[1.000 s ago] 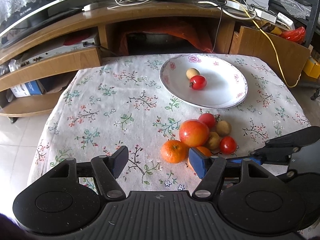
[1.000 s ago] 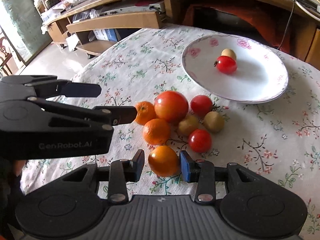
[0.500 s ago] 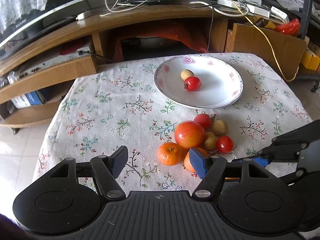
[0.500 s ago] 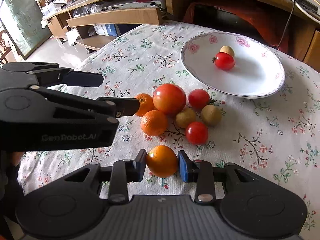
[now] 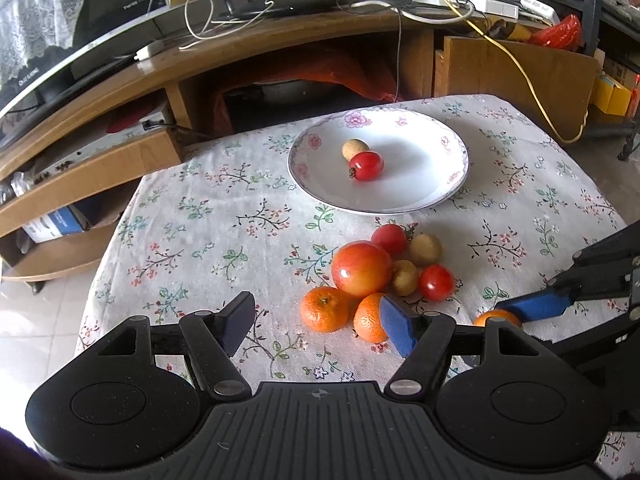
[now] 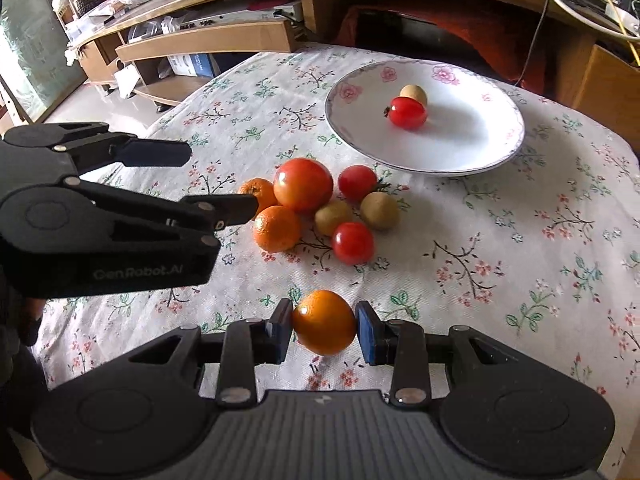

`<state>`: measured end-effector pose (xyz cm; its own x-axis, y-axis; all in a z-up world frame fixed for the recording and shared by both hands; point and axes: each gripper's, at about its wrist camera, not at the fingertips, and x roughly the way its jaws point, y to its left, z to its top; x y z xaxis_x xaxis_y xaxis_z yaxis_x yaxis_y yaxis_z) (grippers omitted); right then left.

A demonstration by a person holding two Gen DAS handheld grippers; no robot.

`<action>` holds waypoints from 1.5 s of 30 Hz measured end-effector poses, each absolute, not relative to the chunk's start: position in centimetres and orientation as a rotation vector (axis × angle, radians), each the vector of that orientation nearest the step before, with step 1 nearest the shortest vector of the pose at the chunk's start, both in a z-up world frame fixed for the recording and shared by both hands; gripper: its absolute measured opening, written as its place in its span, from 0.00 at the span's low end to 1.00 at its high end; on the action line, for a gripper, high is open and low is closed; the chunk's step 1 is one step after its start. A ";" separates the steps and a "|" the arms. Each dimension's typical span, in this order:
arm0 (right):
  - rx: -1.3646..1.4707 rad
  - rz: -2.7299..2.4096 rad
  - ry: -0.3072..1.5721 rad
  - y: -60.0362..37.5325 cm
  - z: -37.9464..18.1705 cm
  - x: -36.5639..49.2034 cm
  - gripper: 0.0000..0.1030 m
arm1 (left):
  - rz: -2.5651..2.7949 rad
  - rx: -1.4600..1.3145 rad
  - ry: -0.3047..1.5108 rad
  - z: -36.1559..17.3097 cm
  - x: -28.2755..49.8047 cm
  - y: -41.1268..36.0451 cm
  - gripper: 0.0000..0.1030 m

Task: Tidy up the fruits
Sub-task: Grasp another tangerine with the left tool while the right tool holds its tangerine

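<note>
Right wrist view, right hand-held gripper (image 6: pixel 323 330) clamping orange (image 6: pixel 324 327), left hand-held gripper (image 6: pixel 218 182) open, lettered "GenRobot.AI"

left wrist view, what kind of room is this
Probably a home living room: a low table under a floral tablecloth, a wooden TV stand strewn with cables behind it, and a screen on top.

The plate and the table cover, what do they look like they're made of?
The plate looks like glazed ceramic or porcelain: smooth glossy white with printed pink flowers along its rim, though melamine can't be ruled out. The table cover looks like woven fabric, matte, with a visible ribbed weave and a printed floral pattern.
</note>
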<state>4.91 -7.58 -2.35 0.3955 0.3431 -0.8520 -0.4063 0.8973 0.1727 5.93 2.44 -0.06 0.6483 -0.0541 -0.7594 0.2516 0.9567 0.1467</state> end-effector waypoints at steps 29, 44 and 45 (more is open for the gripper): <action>-0.030 0.405 1.053 -10.6 -2.0 5.5 0.33 | -0.256 0.116 0.891 0.0 6.2 3.9 0.68; 0.016 0.375 1.057 -13.0 -1.8 5.5 0.33 | -0.360 0.229 0.923 -2.7 6.3 0.4 0.63; 0.016 0.376 1.057 -12.9 -1.8 5.5 0.33 | -0.362 0.229 0.925 -2.9 6.5 0.3 0.63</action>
<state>5.55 -12.95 -1.76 0.4339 0.3091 -0.8463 -0.2942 0.9364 0.1912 6.47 0.26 -2.87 0.5480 -0.2058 -0.8108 0.3997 0.9159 0.0376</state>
